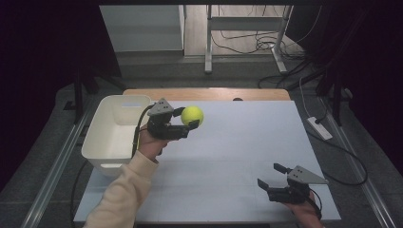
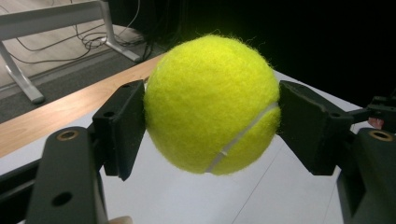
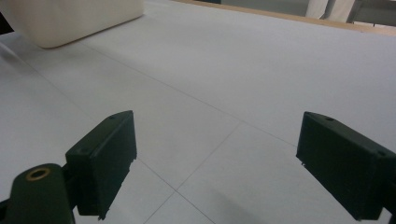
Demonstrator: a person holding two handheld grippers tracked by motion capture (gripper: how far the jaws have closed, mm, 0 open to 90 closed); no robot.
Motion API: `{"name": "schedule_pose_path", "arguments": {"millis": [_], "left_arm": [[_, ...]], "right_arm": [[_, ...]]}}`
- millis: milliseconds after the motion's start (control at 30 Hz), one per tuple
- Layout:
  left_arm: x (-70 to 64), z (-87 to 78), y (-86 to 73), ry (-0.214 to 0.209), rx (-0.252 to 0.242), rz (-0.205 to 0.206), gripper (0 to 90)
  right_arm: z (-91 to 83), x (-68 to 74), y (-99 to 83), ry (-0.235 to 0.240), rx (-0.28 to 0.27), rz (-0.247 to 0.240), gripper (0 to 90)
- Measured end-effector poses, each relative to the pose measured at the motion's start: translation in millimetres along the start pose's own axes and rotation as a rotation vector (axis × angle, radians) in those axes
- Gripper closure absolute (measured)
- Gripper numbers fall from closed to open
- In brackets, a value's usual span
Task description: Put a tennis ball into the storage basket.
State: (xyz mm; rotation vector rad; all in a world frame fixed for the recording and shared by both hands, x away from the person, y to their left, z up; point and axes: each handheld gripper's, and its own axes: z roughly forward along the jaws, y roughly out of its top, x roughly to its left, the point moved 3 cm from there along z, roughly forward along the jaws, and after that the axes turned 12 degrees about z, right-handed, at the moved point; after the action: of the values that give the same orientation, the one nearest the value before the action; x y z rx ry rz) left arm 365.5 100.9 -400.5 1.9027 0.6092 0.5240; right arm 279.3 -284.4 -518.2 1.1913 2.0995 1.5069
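High view has the left hand-held gripper point(image 1: 186, 118) pinching the tennis ball point(image 1: 192, 115) above the table point(image 1: 237, 156), bin point(image 1: 114, 130) at its 9 o'clock, and that fuzzy round ball could pop out sideways if the squeeze slackens; right hand-held gripper point(image 1: 270, 176) idles wide open.

Tennis ball point(image 2: 212, 102) fuzzy yellow-green with 1 white seam; bin point(image 1: 105, 137) cream-white; bench point(image 1: 237, 156) pale grey, wood-brown far edge; jaws black.

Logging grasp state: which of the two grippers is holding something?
The left gripper, beside the white bin: its jaws clamp the tennis ball. The right gripper is open over bare table.
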Motion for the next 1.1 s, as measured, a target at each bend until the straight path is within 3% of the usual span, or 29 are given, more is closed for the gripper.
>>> {"name": "schedule_pose_path", "arguments": {"millis": [1100], "left_arm": [[18.4, -30.2, 3.4, 0.075, -0.036, -0.016, 28.1]], "right_arm": [[0.2, -0.7, 0.6, -0.003, -0.003, 0.001, 12.4]]}}
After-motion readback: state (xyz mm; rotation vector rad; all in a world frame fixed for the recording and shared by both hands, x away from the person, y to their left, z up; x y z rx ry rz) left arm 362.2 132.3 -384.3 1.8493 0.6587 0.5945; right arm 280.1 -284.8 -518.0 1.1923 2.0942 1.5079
